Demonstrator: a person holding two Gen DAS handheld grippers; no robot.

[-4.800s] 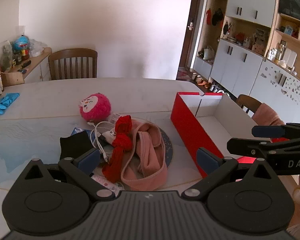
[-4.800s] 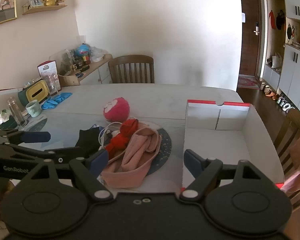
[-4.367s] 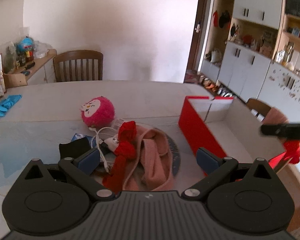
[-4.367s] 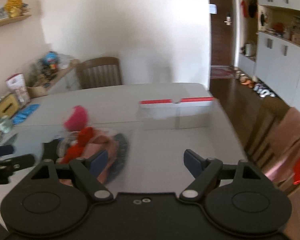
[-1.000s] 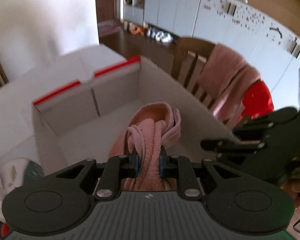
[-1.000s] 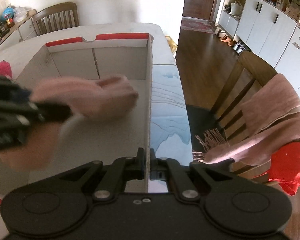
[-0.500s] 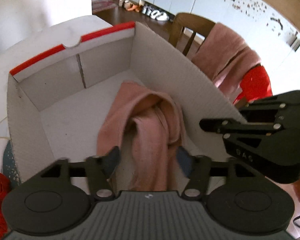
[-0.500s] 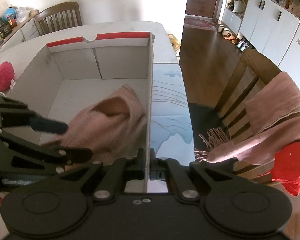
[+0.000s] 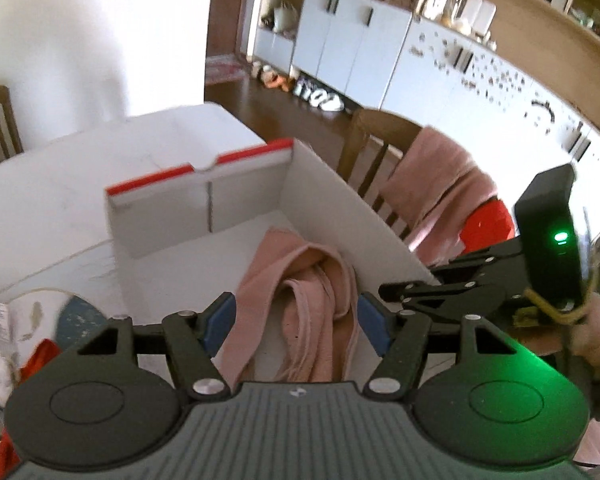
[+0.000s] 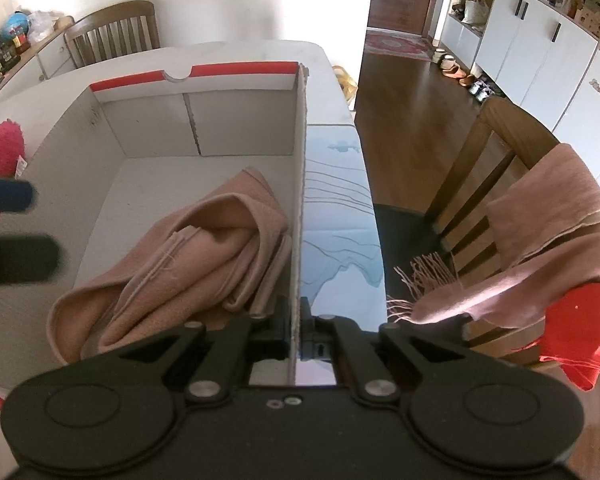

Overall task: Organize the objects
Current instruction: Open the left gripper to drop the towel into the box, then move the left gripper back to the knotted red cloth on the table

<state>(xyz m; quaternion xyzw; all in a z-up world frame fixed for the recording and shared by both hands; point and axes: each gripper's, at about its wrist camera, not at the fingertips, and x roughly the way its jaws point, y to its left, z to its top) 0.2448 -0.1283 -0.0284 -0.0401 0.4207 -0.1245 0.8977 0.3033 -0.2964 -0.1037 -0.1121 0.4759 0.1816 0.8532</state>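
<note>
**Scarf dropped in the box, left hand backing out**

The pink scarf [image 10: 188, 256] lies inside the cardboard box [image 10: 236, 128], against its right wall. The right gripper [image 10: 296, 320] is clenched on that wall, steadying it; keep it there while the left gripper [image 9: 296, 320], fingers released and empty, lifts clear and heads to the pile on the desk [image 9: 40, 200]. A second ago those fingers pinched the scarf above the box; they have just been opening.

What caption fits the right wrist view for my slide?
Right gripper clamped on the cardboard box side wall, steadying it, with the pink cloth lying inside.
</note>
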